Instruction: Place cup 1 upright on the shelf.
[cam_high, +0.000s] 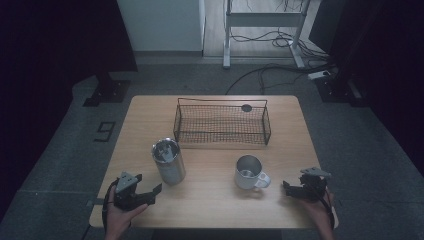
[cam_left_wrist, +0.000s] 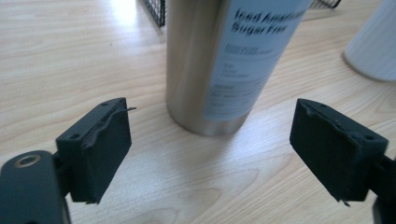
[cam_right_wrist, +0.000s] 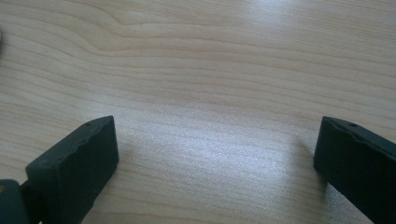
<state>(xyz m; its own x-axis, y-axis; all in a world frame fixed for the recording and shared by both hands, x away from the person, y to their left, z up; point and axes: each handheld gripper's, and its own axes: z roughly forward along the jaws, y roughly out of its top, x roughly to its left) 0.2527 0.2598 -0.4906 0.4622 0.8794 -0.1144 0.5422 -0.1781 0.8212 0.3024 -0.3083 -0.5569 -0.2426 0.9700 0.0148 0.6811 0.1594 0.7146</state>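
- High view: wooden table (cam_high: 210, 205), pale, rectangular, standing on a grey floor.
- High view: steel tumbler (cam_high: 168, 161), upright, left of centre, just in front of the basket's left corner.
- High view: wire basket (cam_high: 222, 122), black, rectangular, at the far middle of the table; small dark disc (cam_high: 246, 107) at its far rim.
- High view: metal mug (cam_high: 249, 172), handle turned toward the right, right of centre, well apart from the tumbler.
- High view: left gripper (cam_high: 150, 192), held in a hand at the near left corner, jaws spread, pointing toward the tumbler, near it but not touching.
- High view: right gripper (cam_high: 289, 189), held in a hand at the near right edge, jaws pointing toward the mug, apart from it; spread hard to read from here.
- Left gripper view: steel tumbler (cam_left_wrist: 219, 65) straight ahead, beyond the jaw tips, bearing a pale printed label; lettering partly blurred.
- Left gripper view: black jaws wide apart, nothing between the pads (cam_left_wrist: 100, 149), bare wood beneath.
- Left gripper view: corner of the wire basket (cam_left_wrist: 156, 11) behind the tumbler; mug, seen as a pale ribbed body (cam_left_wrist: 373, 44), at the right edge.
- Right gripper view: black jaws wide apart, pads (cam_right_wrist: 79, 170) holding nothing, bare tabletop (cam_right_wrist: 210, 93) ahead.
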